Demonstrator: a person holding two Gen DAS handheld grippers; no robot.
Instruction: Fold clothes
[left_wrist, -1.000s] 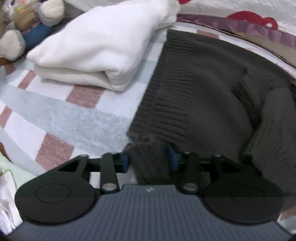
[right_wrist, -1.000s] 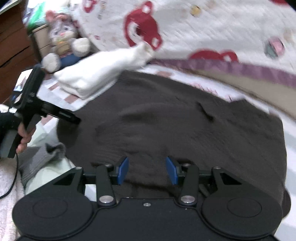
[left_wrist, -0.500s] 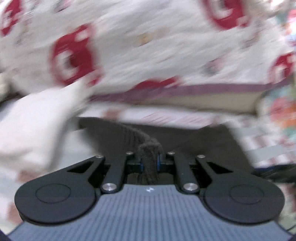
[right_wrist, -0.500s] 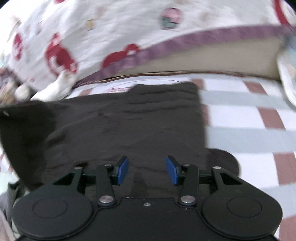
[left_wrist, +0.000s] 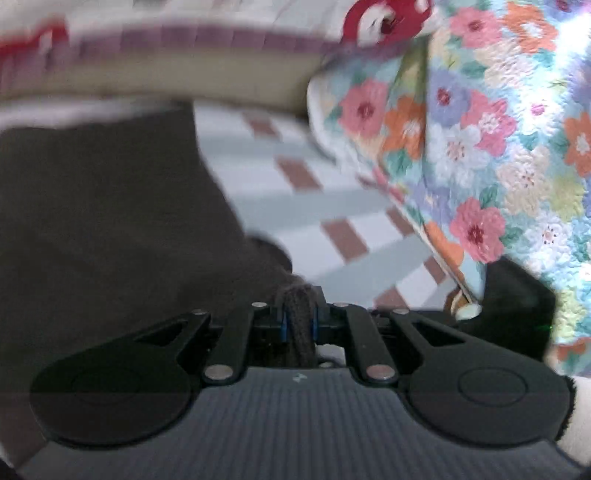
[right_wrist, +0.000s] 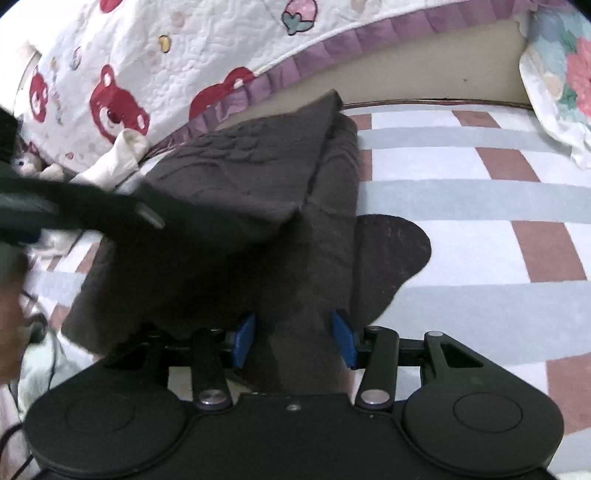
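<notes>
Dark brown knitted wool is what you are working with: the dark brown knit sweater (right_wrist: 258, 192) lies spread on the checked bedsheet of white, grey-blue and brick-red squares (right_wrist: 480, 206), with one layer lifted and folded over the rest so that a raised corner points toward the quilt behind it. Your left gripper (left_wrist: 298, 320) has its blue pads (left_wrist: 283, 322) pinched tight on a bunched ribbed edge of that sweater, and the cloth runs away from it to the left. Your right gripper (right_wrist: 293, 338) stands with its jaws well apart, a strip of the sweater lying between the blue pads (right_wrist: 244, 338); you cannot tell from this view whether they touch it. Behind the sweater hangs the white quilt with red bear prints and a purple ruffled border (right_wrist: 147, 62). To the sweater's right, past the bare sheet, sits the floral quilted cushion in pink, orange and blue (left_wrist: 491, 140).
</notes>
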